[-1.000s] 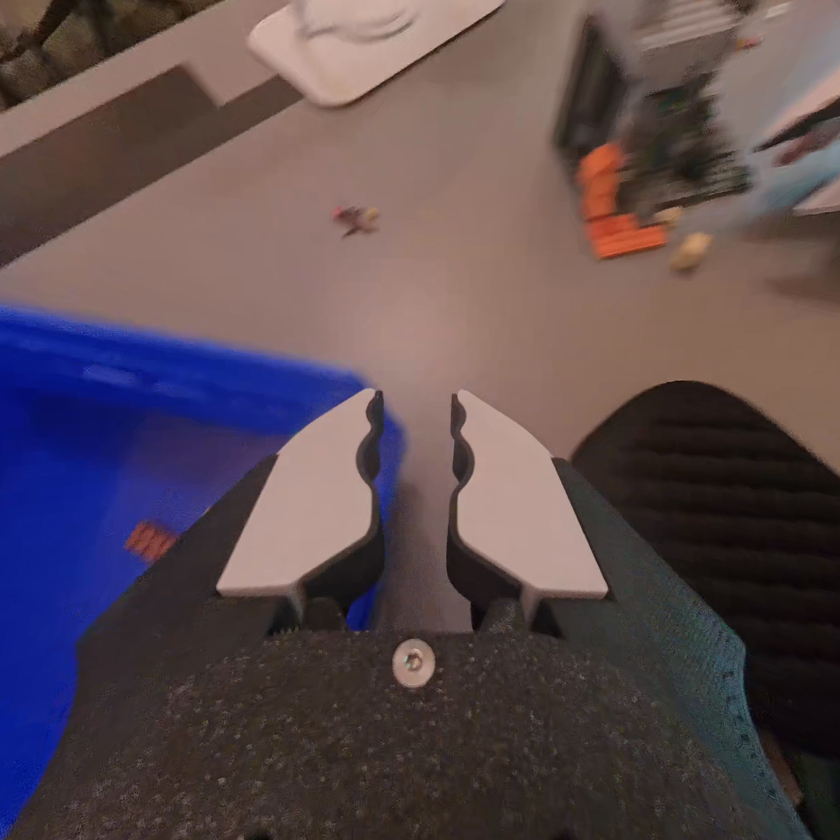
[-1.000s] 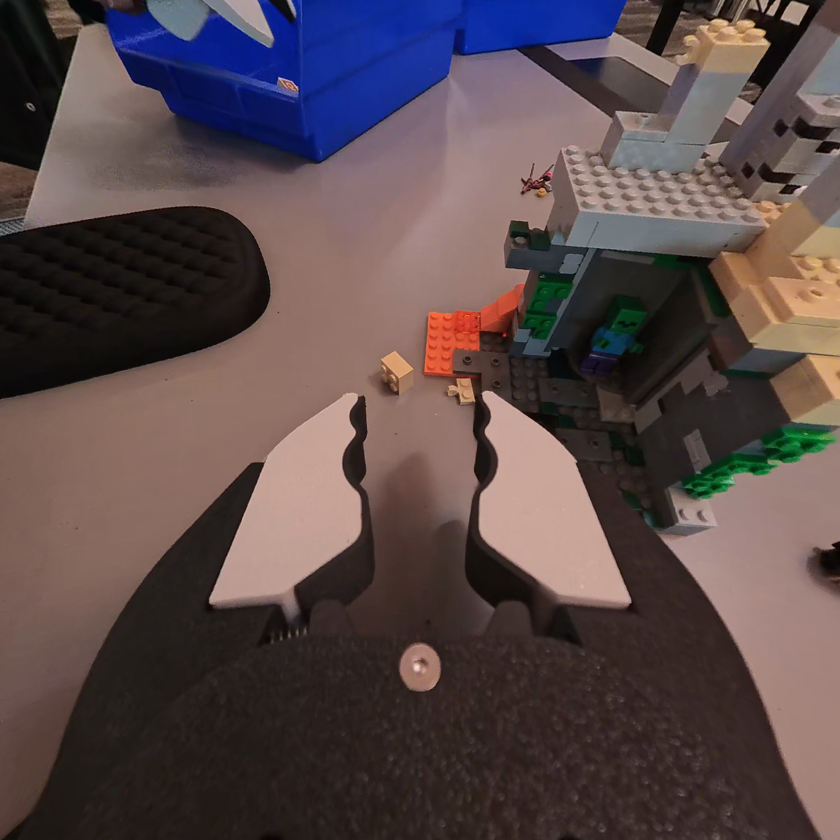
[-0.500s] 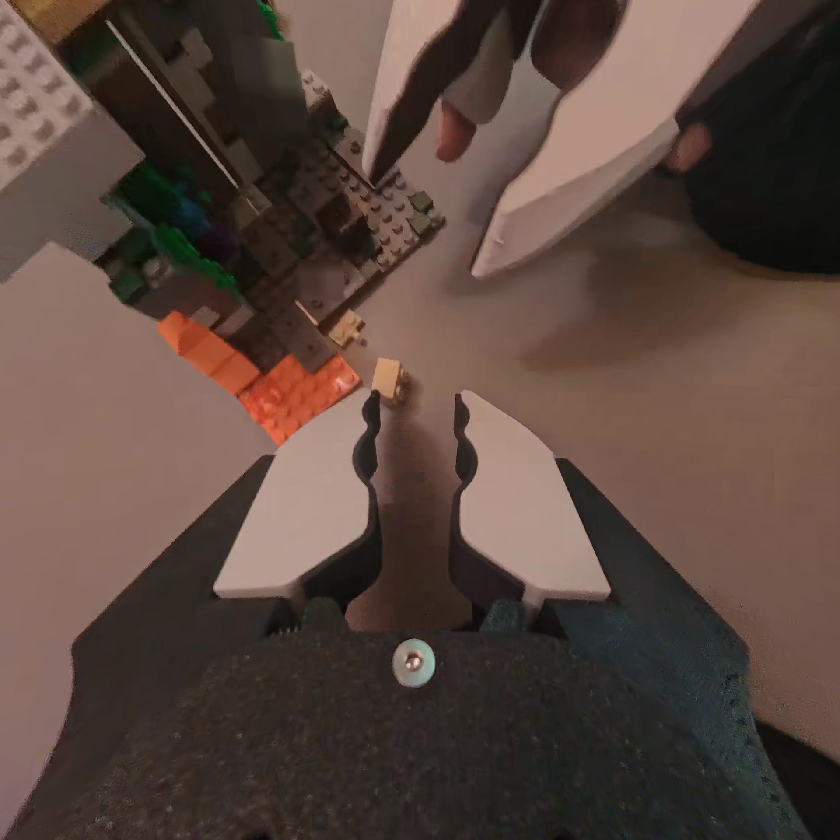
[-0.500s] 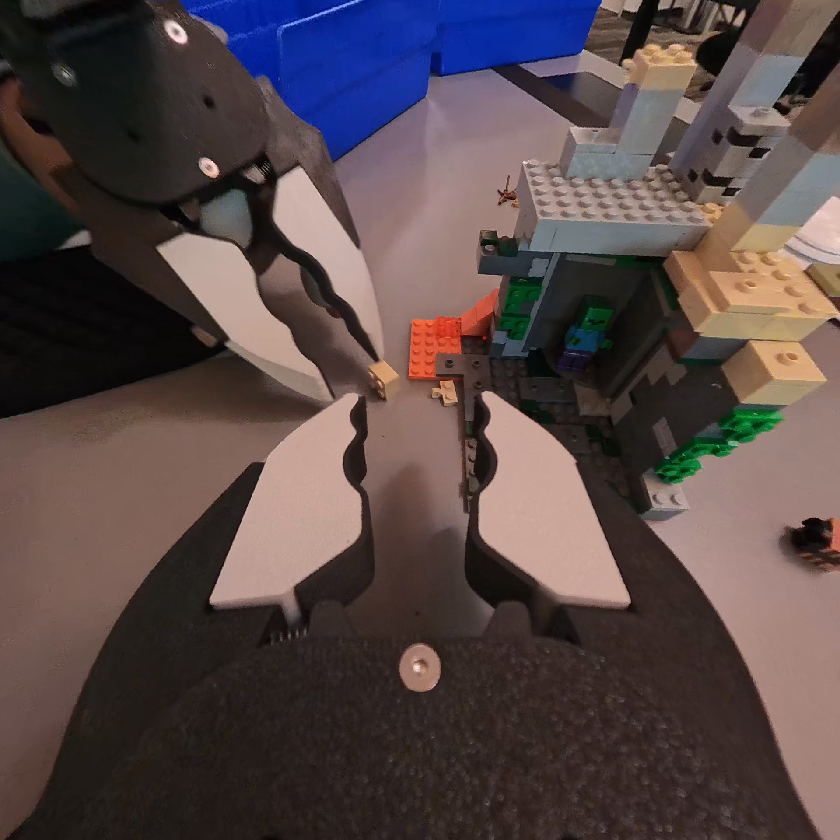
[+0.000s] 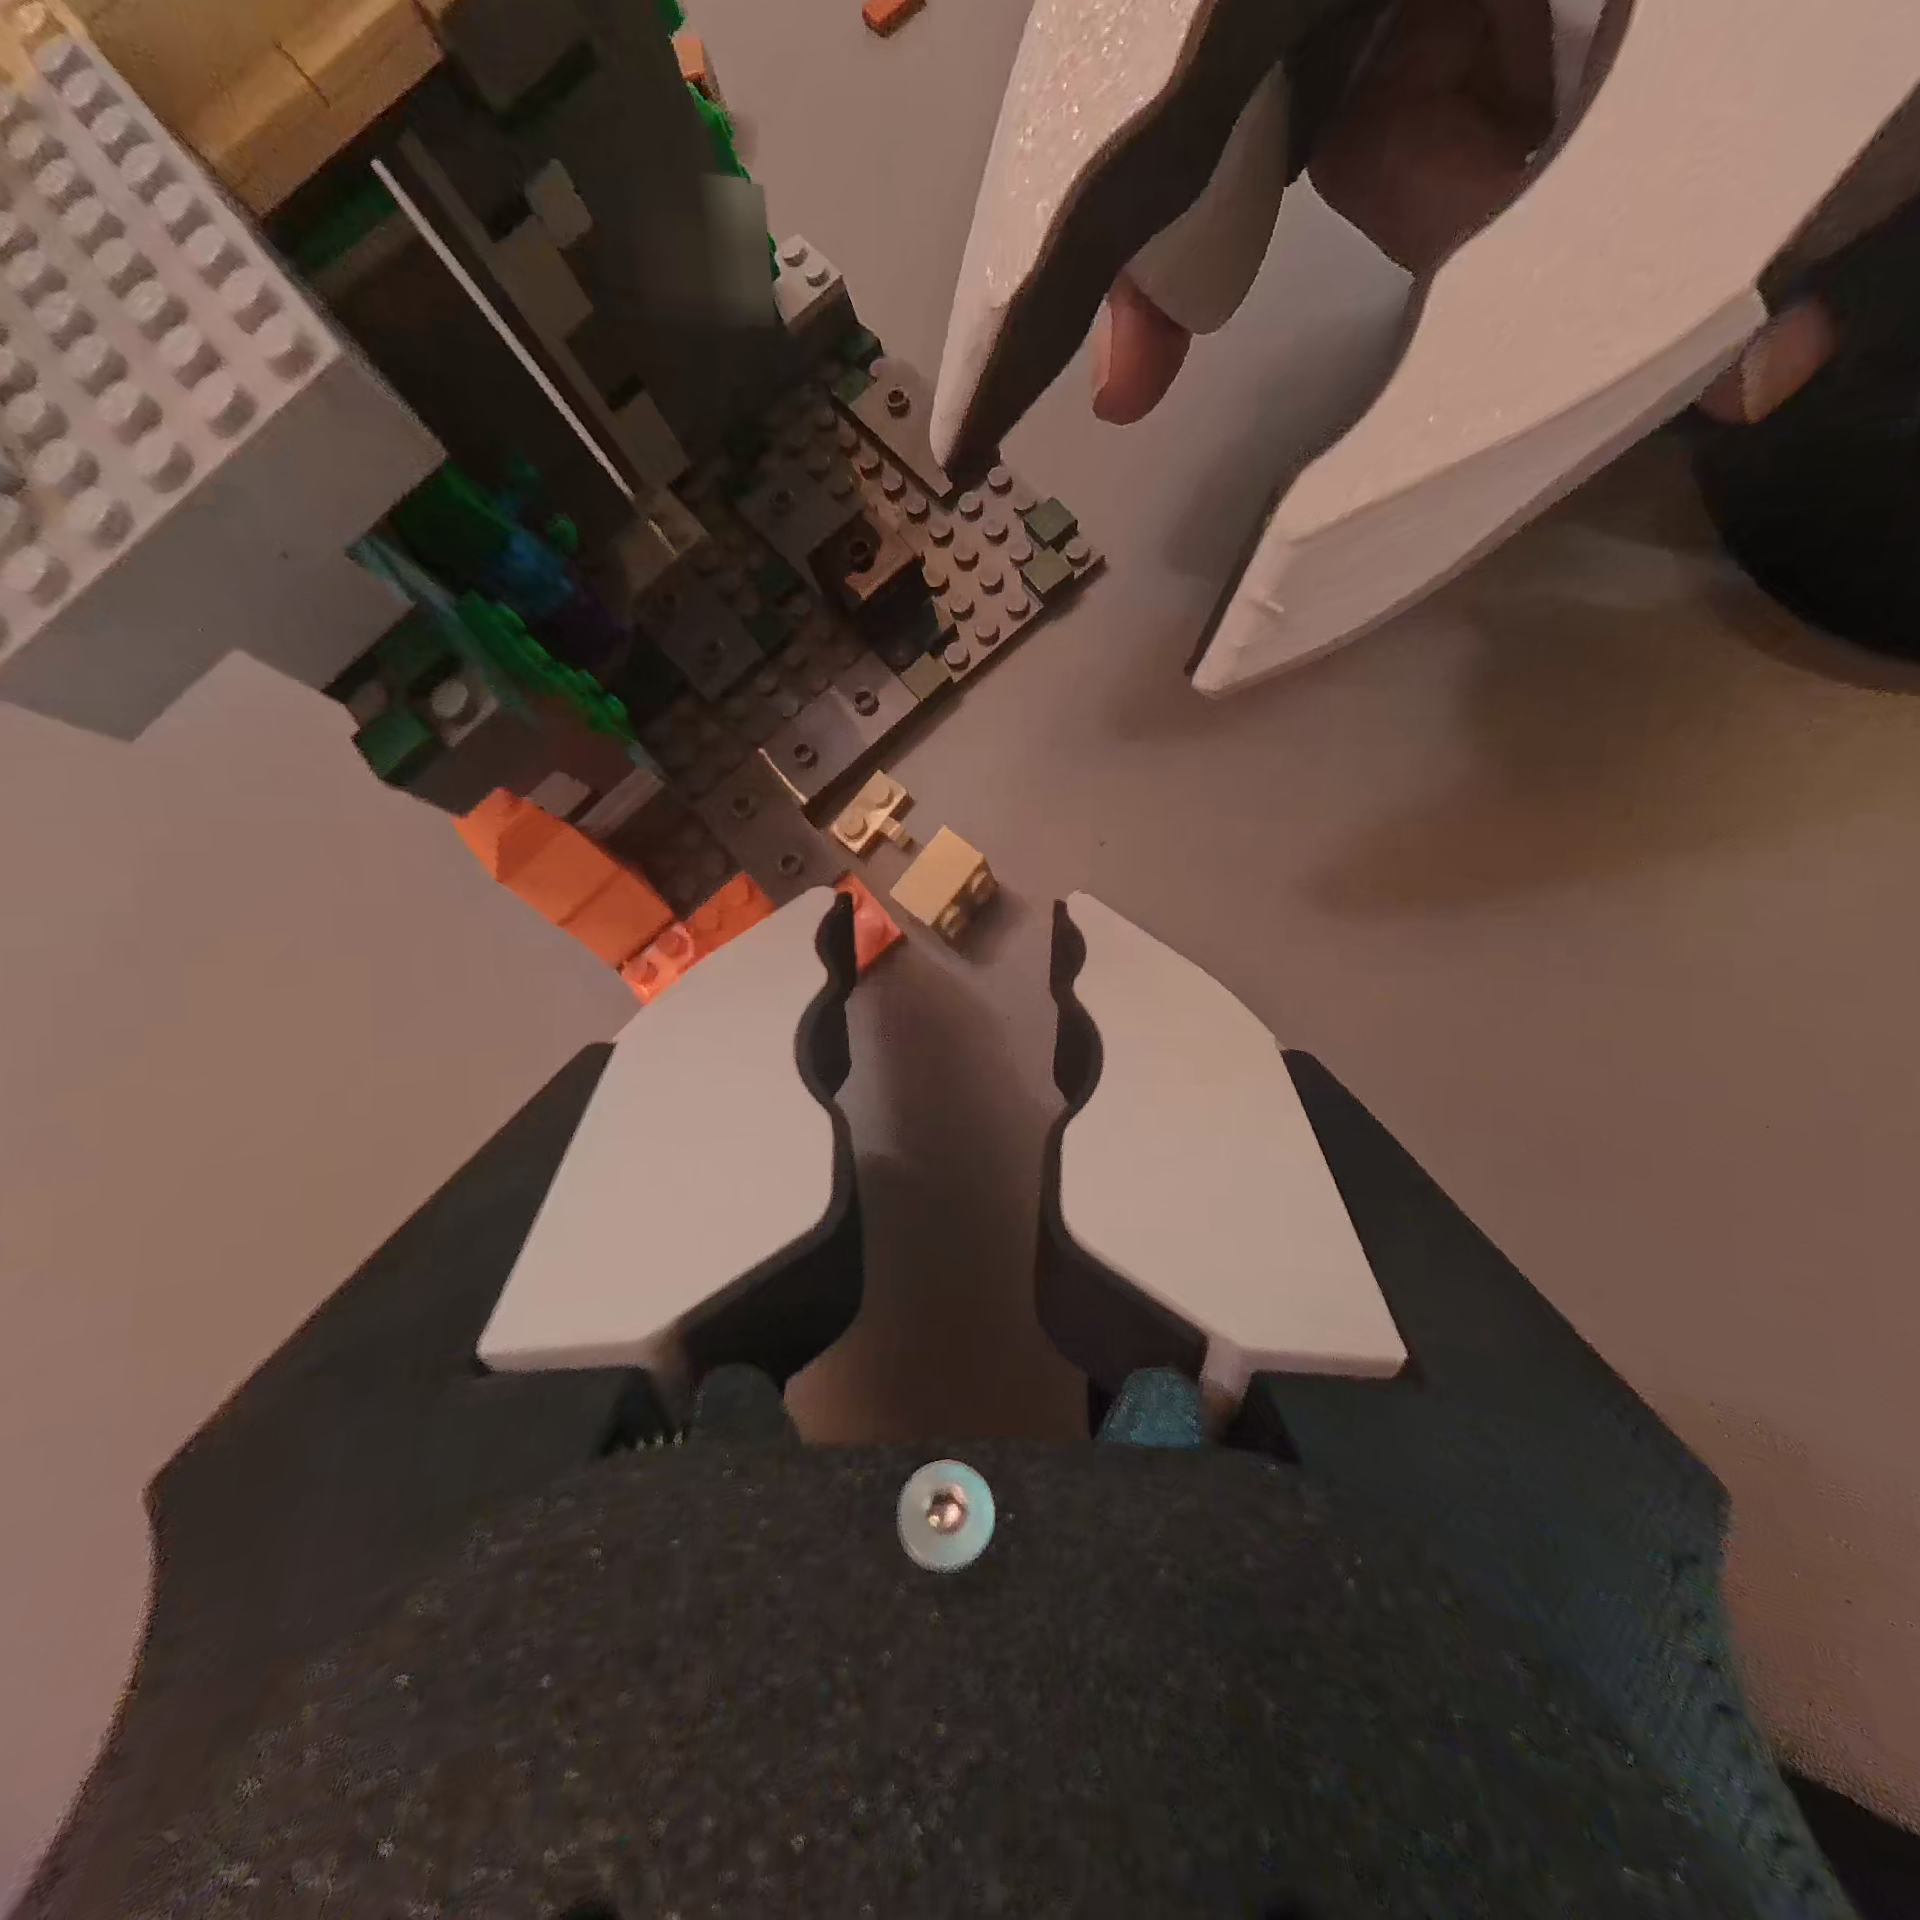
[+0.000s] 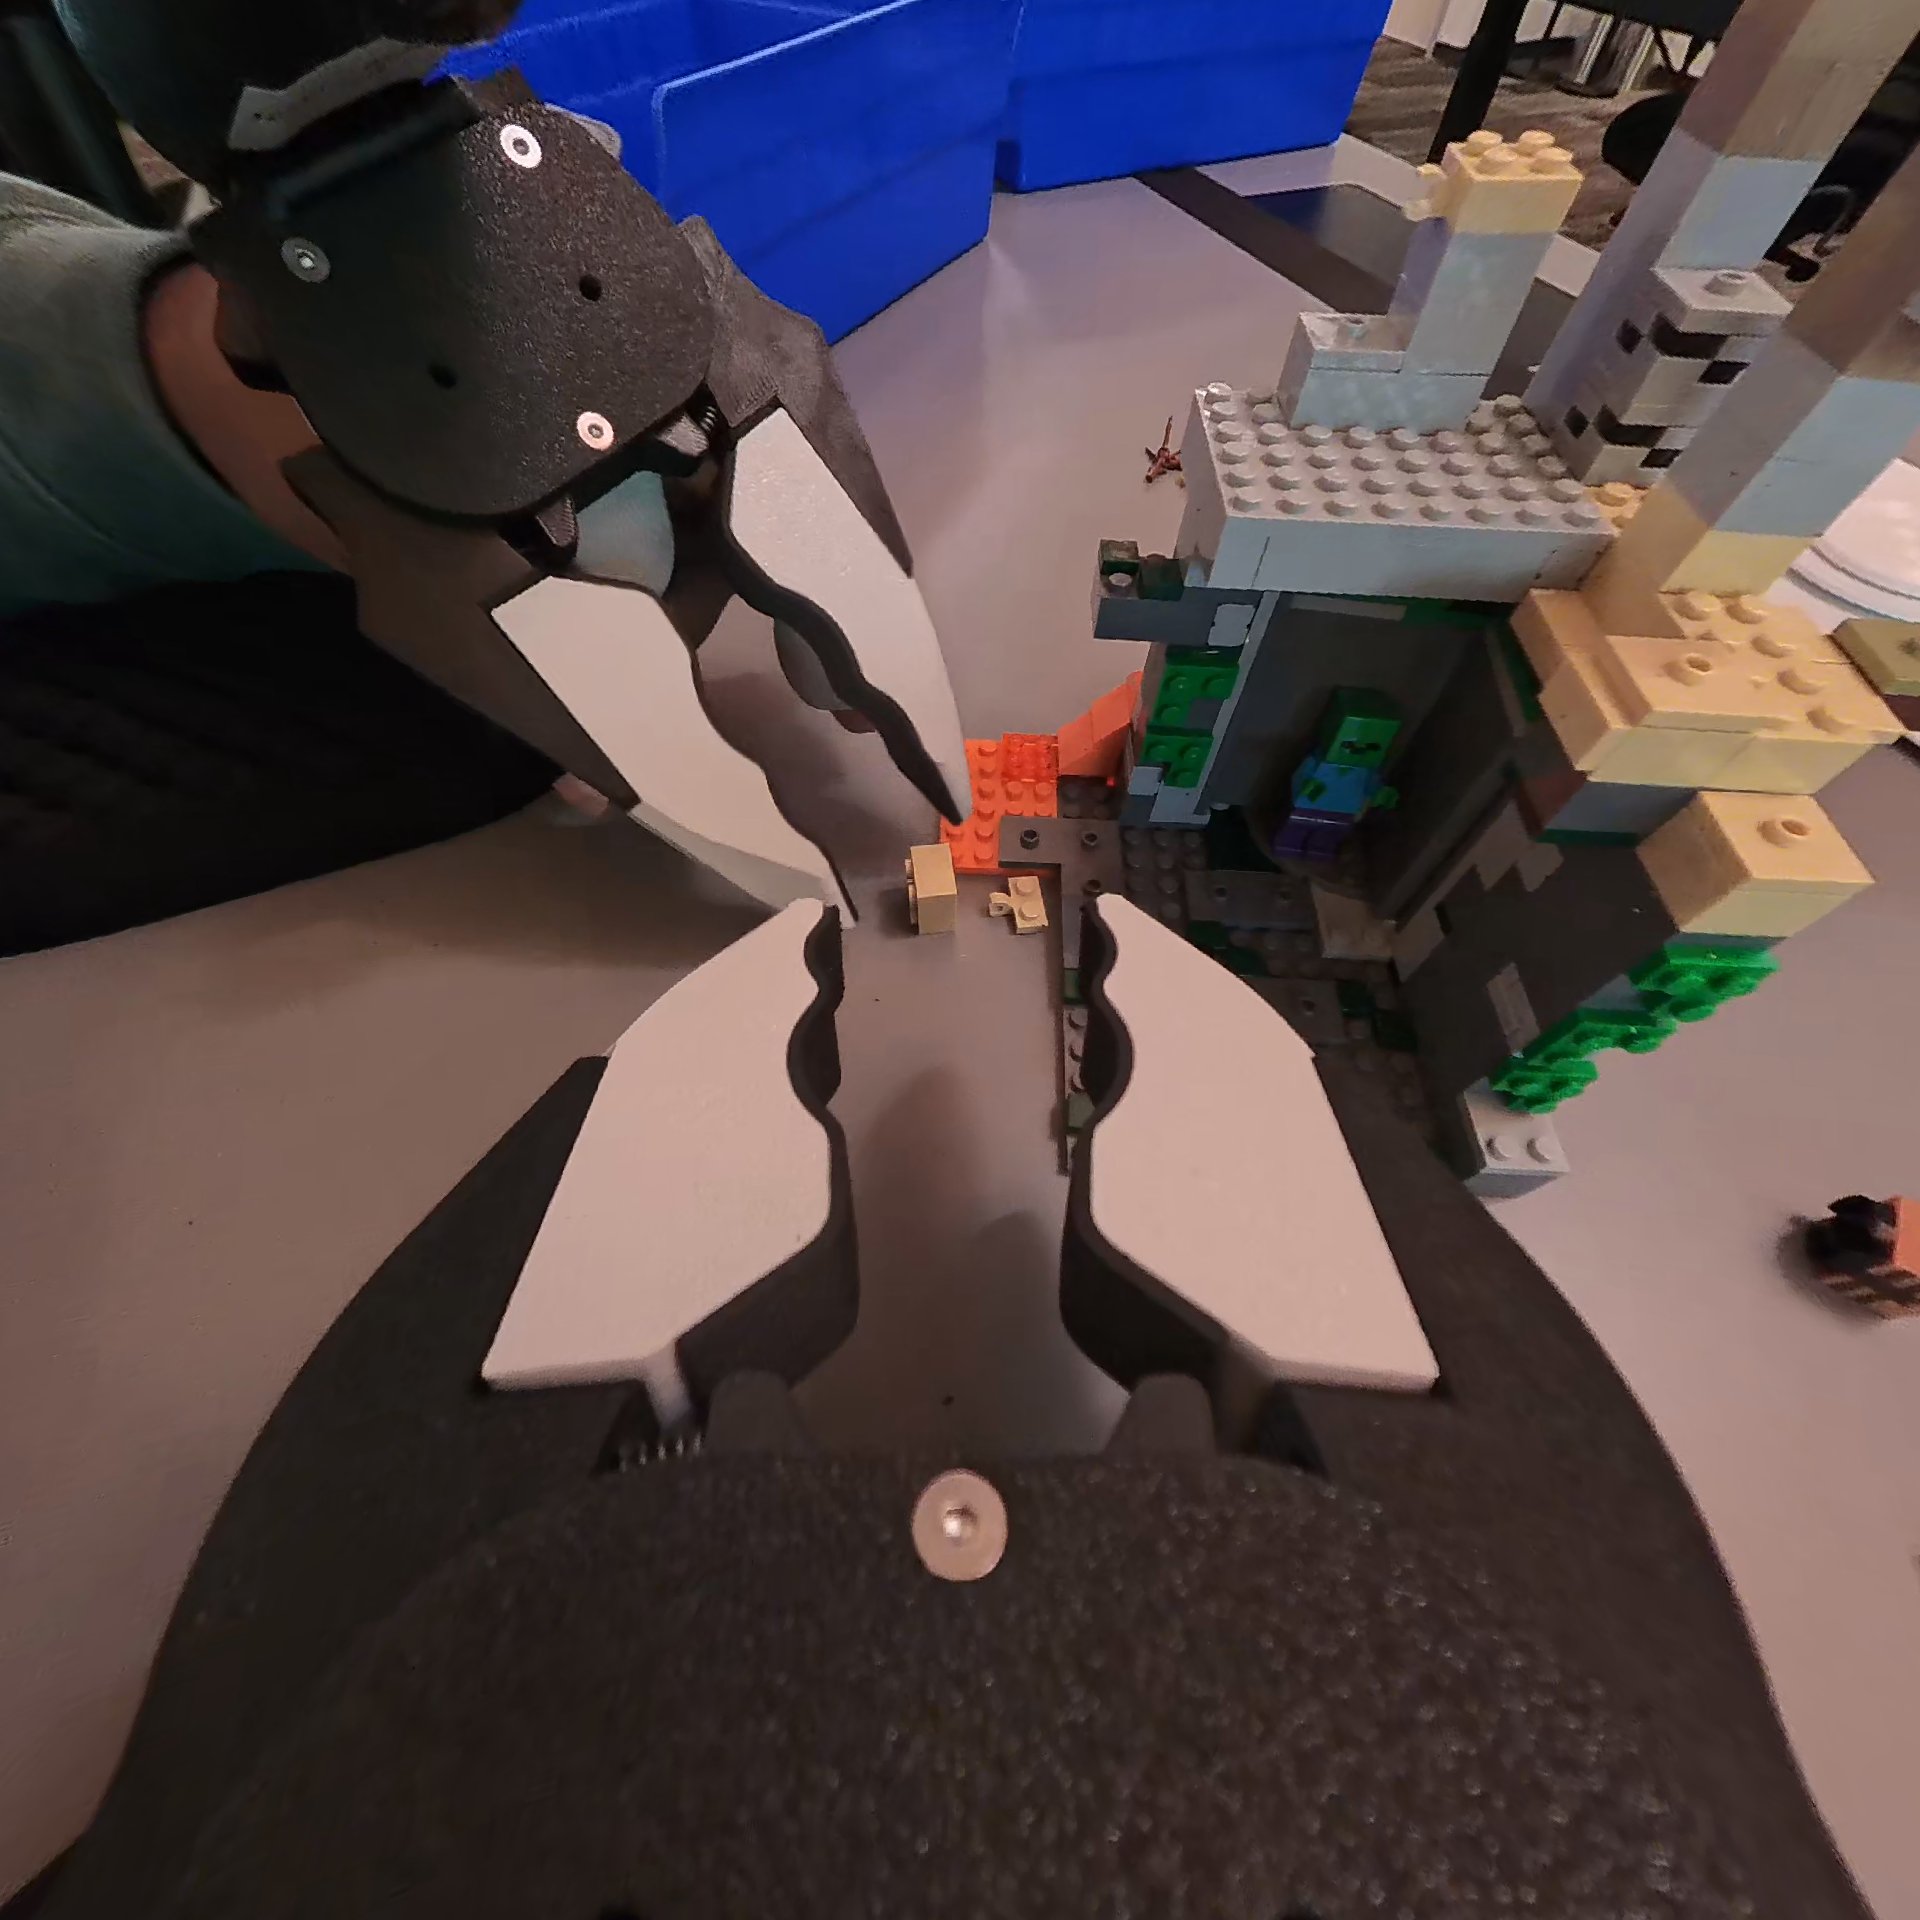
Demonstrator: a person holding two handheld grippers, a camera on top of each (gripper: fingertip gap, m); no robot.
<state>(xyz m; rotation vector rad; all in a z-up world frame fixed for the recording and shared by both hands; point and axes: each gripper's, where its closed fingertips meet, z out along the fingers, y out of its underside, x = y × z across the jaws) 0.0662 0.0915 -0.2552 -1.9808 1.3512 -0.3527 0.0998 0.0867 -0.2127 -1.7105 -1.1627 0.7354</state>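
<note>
A small tan brick [image 5: 945,888] lies on the grey table, right in front of my left gripper [image 5: 951,920], which is open with its tips on either side of the brick's near end. In the right wrist view the left gripper [image 6: 899,864] comes down from the left, tips at the tan brick [image 6: 932,883]. My right gripper [image 6: 958,914] is open and empty, just short of the brick and a tiny tan plate piece [image 6: 1023,902]. It also shows in the left wrist view [image 5: 1081,582], one finger over the dark baseplate [image 5: 977,561].
A tall brick build [image 6: 1455,623] with a green figure [image 6: 1340,769] stands at the right, with an orange plate [image 6: 1003,800] at its foot. Blue bins [image 6: 831,156] stand at the back, a black pad [image 6: 208,748] lies at the left and a small brown piece [image 6: 1860,1262] at the right. Some 6 cm of space lies between my two pairs of fingers. My right tips are roughly 15 cm from the small brown piece [image 6: 1860,1262].
My left gripper swung from over the blue bin to the build and closed in on the tan brick. My right gripper moved forward a little toward the same spot.
</note>
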